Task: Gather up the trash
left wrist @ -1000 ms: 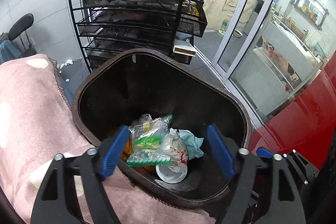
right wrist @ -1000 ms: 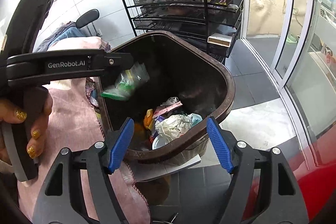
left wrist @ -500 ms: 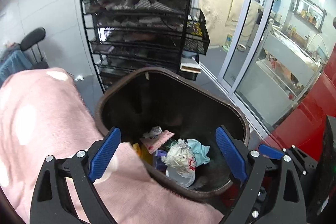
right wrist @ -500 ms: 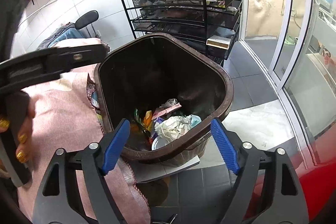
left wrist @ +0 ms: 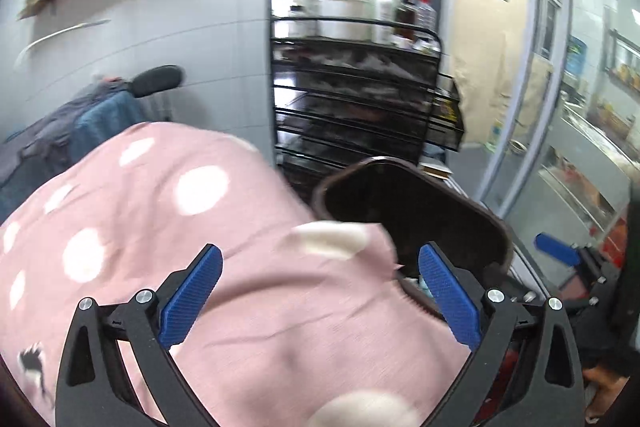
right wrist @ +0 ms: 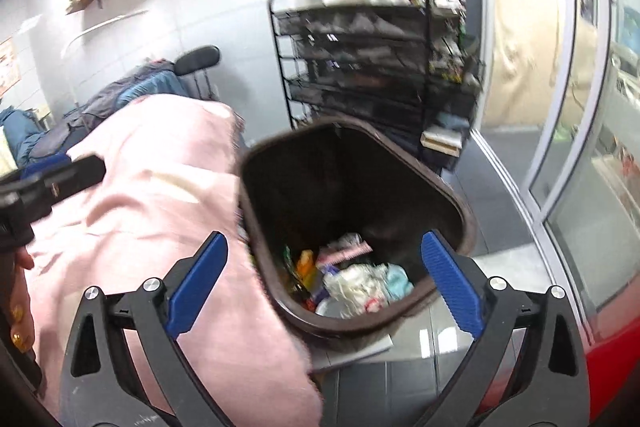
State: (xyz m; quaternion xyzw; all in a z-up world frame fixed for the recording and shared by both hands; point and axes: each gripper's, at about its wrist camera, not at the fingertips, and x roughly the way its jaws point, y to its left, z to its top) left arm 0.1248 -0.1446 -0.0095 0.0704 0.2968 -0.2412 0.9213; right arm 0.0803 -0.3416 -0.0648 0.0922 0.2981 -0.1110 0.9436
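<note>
The left gripper [left wrist: 320, 301] is opening its fingers wide and nothing is between them; below it lies a pink cloth with white dots [left wrist: 168, 227]. The right gripper [right wrist: 324, 281] also is opening, with empty fingers, above the rim of the dark brown bin [right wrist: 460, 203]. The trash [right wrist: 352, 281] lies at the bottom of this bin, beside the cloth. A black wire rack [right wrist: 360, 67] stands behind.

Left tool [left wrist: 320, 291], right tool [right wrist: 324, 279] opening, empty.
</note>
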